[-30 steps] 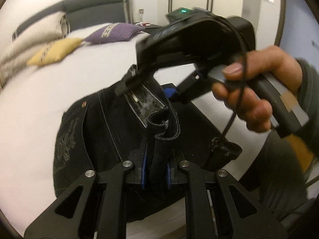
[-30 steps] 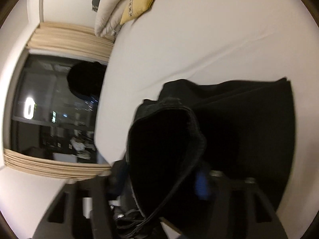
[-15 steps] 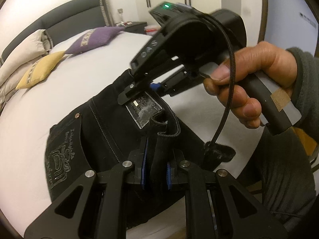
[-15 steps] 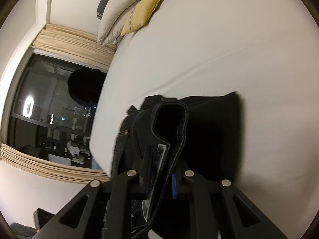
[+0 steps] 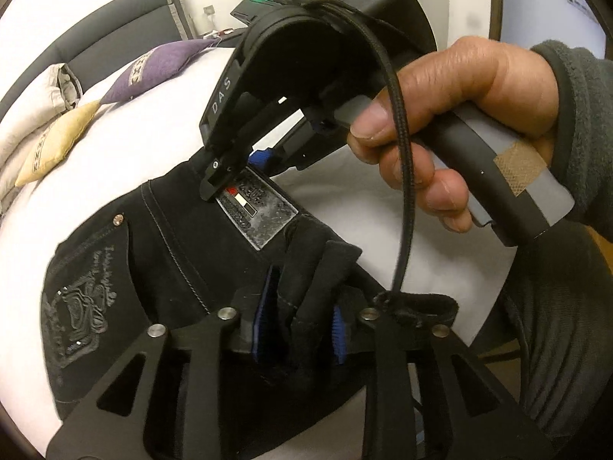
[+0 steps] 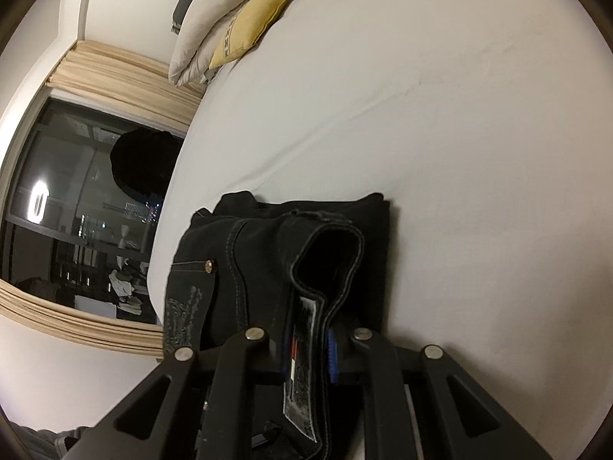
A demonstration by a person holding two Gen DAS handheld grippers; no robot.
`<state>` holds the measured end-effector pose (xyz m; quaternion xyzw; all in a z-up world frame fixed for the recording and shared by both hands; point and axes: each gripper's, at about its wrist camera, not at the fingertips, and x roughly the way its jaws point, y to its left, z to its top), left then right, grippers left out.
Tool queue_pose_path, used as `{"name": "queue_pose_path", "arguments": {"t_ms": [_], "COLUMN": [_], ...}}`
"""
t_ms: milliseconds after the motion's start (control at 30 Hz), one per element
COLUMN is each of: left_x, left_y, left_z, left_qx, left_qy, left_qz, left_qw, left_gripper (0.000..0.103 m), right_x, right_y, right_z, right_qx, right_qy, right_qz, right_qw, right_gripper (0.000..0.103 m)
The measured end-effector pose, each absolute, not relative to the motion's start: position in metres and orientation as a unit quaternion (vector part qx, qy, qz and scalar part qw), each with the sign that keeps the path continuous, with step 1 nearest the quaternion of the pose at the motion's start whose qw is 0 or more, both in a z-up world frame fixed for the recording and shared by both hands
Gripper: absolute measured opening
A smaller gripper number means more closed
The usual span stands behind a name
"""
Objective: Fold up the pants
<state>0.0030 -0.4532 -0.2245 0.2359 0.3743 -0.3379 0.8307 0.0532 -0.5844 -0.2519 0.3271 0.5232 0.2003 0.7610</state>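
Note:
Black pants (image 5: pixel 161 253) lie folded on the white bed (image 5: pixel 134 145), with an embroidered back pocket at left and a leather patch in the middle. My left gripper (image 5: pixel 302 326) stands at the near waistband. Its jaws are opening, and the band sits loose between the blue pads (image 5: pixel 264 318). A hand (image 5: pixel 459 115) holds my right gripper (image 5: pixel 237 172) at the waistband just beyond the patch. In the right wrist view the pants (image 6: pixel 268 249) rest flat near the bed's edge, and my right gripper (image 6: pixel 308 356) is shut on the waistband with the patch.
Yellow (image 5: pixel 49 145), purple (image 5: pixel 161 65) and beige (image 5: pixel 34 103) pillows lie by the grey headboard (image 5: pixel 115 30). A dark window (image 6: pixel 76 211) with curtains is beyond the bed's left edge. White sheet (image 6: pixel 459 153) stretches to the right of the pants.
Both grippers came down toward the bed with the waistband. The right jaws narrowed onto the band. The left jaws, pinched on it before, have spread apart.

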Motion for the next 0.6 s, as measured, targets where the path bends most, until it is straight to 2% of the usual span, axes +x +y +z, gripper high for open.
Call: {"name": "queue_pose_path", "arguments": {"t_ms": [33,100,200,267,333,367,400,467,600], "left_x": [0.001,-0.005,-0.015,-0.025,-0.029,-0.031,-0.03,-0.02,0.02], "left_y": [-0.454,-0.452,-0.441,-0.429,-0.411,-0.401,-0.389,-0.364,-0.319], "left_z": [-0.223,-0.219,-0.214,-0.206,-0.195,-0.189,-0.18,-0.163,-0.147], "left_qx": [0.231,0.215,0.197,0.187,0.167,0.157,0.144,0.12,0.067], "left_qy": [0.374,0.376,0.381,0.388,0.374,0.369,0.364,0.358,0.358], "left_qz": [-0.342,-0.364,-0.388,-0.396,-0.405,-0.405,-0.401,-0.387,-0.34], "left_qw": [0.83,0.824,0.816,0.811,0.817,0.822,0.828,0.841,0.867], "left_gripper": [0.034,0.056,0.067,0.067,0.067,0.067,0.067,0.067,0.067], "right_x": [0.054,0.051,0.044,0.036,0.027,0.021,0.016,0.0,-0.027], "right_y": [-0.585,-0.59,-0.599,-0.603,-0.61,-0.616,-0.621,-0.632,-0.613], "right_z": [-0.253,-0.256,-0.259,-0.252,-0.242,-0.235,-0.229,-0.21,-0.172], "right_qx": [0.329,0.34,0.368,0.372,0.375,0.375,0.374,0.39,0.424], "right_qy": [0.522,0.515,0.505,0.499,0.492,0.487,0.48,0.452,0.393], "right_qz": [0.202,0.209,0.212,0.206,0.184,0.169,0.15,0.134,0.222], "right_qw": [0.761,0.759,0.751,0.755,0.764,0.771,0.779,0.791,0.786], "right_gripper": [0.015,0.015,0.021,0.036,0.043,0.054,0.058,0.059,0.059]}}
